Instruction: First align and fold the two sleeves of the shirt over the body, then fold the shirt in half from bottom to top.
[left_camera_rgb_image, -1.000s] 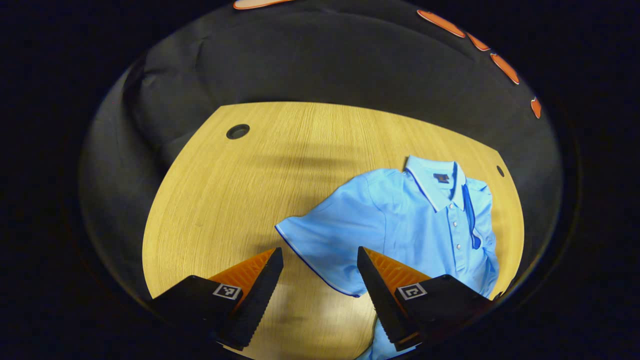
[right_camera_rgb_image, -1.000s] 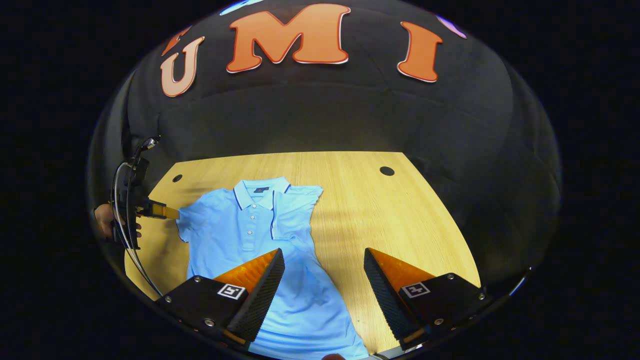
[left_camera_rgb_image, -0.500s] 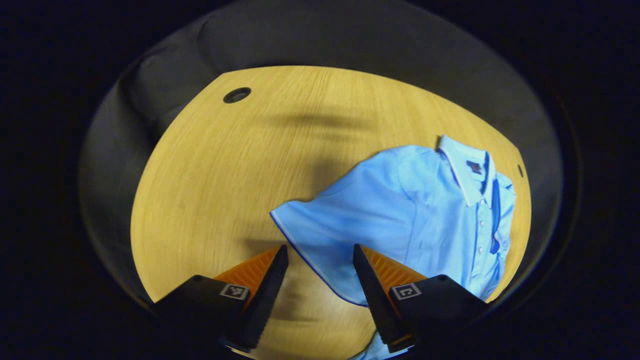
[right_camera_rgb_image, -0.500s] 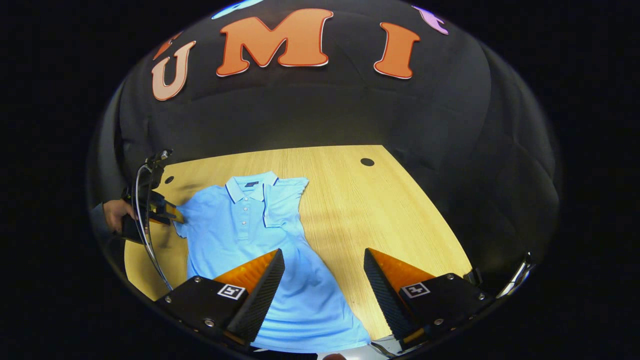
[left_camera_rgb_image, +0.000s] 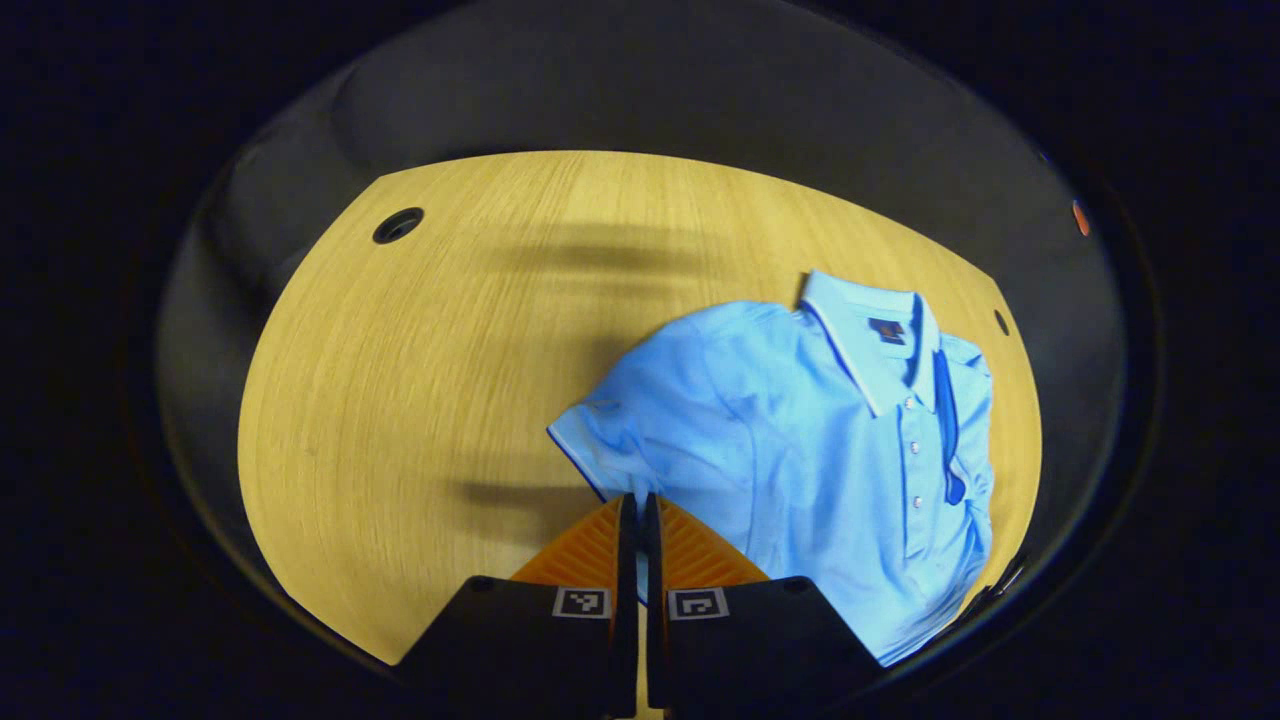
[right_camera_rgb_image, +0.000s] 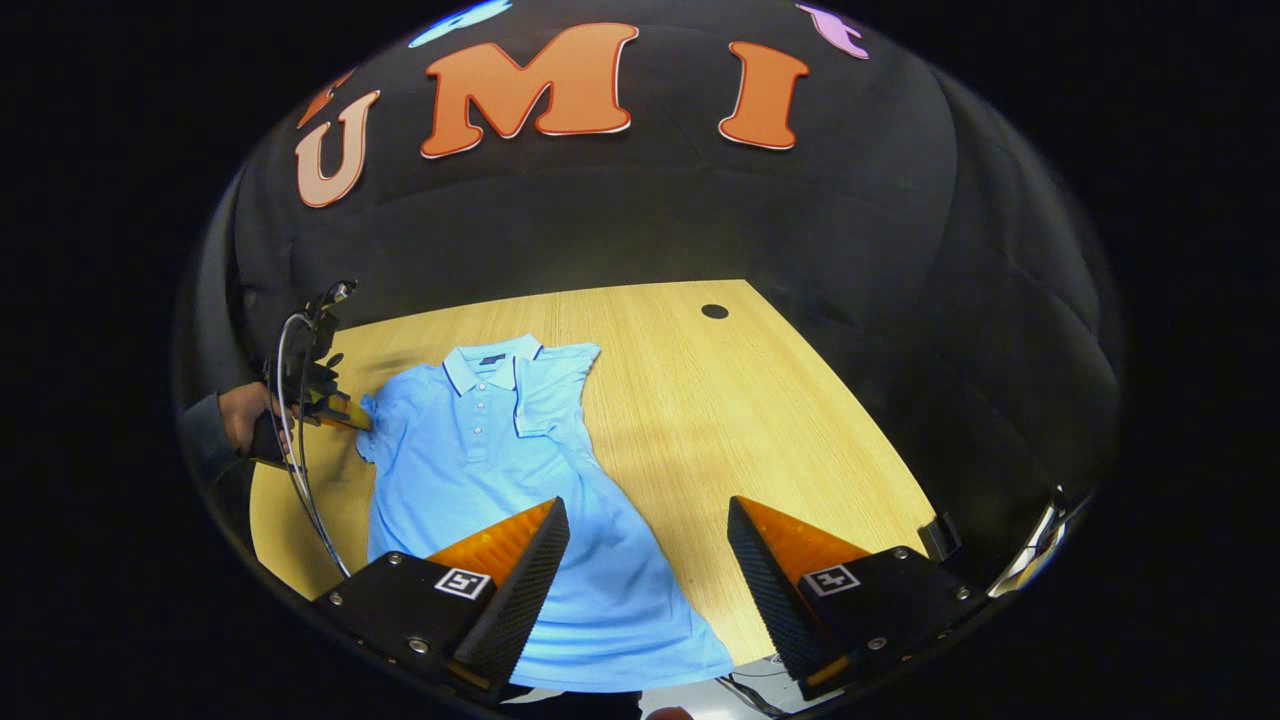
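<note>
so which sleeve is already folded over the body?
The sleeve by the placket, folded flat across the shirt front. The other sleeve sticks out sideways, pinched by the left hand-held gripper.

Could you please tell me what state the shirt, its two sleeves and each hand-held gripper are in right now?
Shirt: flat on the table, front up, not yet folded in half.
Right sleeve: folded over the body.
Left sleeve: spread out to the side, its edge pinched.
Left hand-held gripper: shut on the left sleeve.
Right hand-held gripper: open, holding nothing.
</note>
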